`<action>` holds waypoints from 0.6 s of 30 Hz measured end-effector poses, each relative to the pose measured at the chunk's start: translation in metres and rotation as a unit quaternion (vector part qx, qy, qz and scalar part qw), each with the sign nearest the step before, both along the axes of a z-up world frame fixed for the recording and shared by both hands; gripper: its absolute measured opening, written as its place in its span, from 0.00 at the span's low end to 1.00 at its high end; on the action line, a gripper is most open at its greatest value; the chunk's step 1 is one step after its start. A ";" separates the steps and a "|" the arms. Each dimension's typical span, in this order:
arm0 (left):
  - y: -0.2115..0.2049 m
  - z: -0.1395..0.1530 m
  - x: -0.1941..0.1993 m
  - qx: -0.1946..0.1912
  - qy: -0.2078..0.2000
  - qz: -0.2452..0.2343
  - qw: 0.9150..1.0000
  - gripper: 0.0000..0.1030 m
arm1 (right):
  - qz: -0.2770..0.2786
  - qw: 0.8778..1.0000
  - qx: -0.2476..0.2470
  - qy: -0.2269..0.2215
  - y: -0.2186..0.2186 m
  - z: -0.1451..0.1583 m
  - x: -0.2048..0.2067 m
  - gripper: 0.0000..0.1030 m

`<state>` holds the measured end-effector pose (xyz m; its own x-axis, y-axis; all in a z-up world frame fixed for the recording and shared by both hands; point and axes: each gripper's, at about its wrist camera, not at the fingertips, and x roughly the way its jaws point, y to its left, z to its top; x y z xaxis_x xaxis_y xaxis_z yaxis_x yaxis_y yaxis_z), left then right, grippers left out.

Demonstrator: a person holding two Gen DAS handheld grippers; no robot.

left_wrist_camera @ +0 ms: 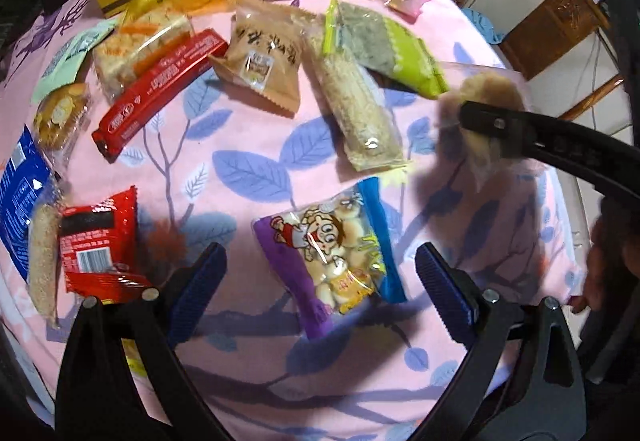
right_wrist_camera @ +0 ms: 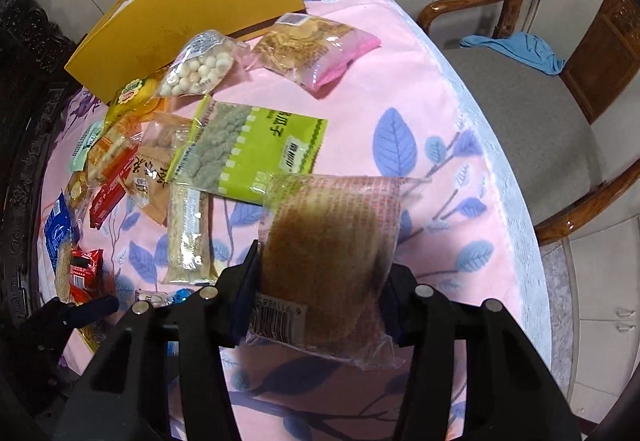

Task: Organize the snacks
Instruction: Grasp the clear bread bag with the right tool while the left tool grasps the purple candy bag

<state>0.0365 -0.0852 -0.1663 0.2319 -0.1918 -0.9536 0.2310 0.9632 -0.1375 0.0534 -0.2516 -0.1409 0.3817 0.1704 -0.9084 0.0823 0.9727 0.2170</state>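
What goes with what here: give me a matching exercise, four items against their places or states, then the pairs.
Items:
1. clear-wrapped round brown cake
2. purple and blue cartoon biscuit packet
3. lime-green plastic packet
4. yellow cardboard folder

Places or states:
A. standing at the table's far edge
B. clamped in the right gripper
C. lying in front of the open left gripper
D. mid-table, overlapping a long pale grain bar

Pairs: 1-B, 2-C, 3-D, 4-A

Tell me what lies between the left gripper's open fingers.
In the left wrist view, the cartoon-print biscuit packet lies on the pink leaf-print tablecloth between the left gripper's fingers, untouched by either.
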 end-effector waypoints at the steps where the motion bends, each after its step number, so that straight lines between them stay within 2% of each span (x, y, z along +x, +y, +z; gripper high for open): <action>1: 0.000 -0.003 0.001 0.000 0.002 0.004 1.000 0.94 | 0.000 1.000 0.002 0.001 -0.001 -0.001 -0.001 0.50; 3: 0.002 -0.009 0.002 0.000 0.005 0.016 1.000 0.94 | 0.003 1.000 0.003 0.001 -0.001 -0.002 -0.004 0.50; 6: 0.000 -0.009 0.002 0.003 -0.021 0.028 0.999 0.93 | 0.008 1.000 0.003 0.002 0.001 -0.002 -0.009 0.50; 10: 0.003 -0.007 0.004 0.025 -0.057 0.046 0.997 0.69 | 0.012 1.000 0.002 0.002 0.004 -0.001 -0.012 0.50; 14: 0.005 -0.005 0.001 0.023 -0.059 0.047 0.997 0.58 | 0.011 1.000 0.002 -0.002 0.003 0.001 -0.015 0.50; 16: 0.004 -0.004 0.002 0.021 -0.060 0.042 0.997 0.46 | 0.010 1.000 0.004 -0.005 0.004 0.003 -0.016 0.50; 18: 0.005 -0.002 -0.001 0.021 -0.061 0.040 0.997 0.44 | 0.015 1.000 0.005 -0.008 0.006 0.005 -0.017 0.50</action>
<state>0.0356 -0.0805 -0.1688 0.3591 -0.1292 -0.9243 0.1659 0.9834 -0.0730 0.0363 -0.2452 -0.1363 0.3913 0.1906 -0.9003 0.0496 0.9725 0.2274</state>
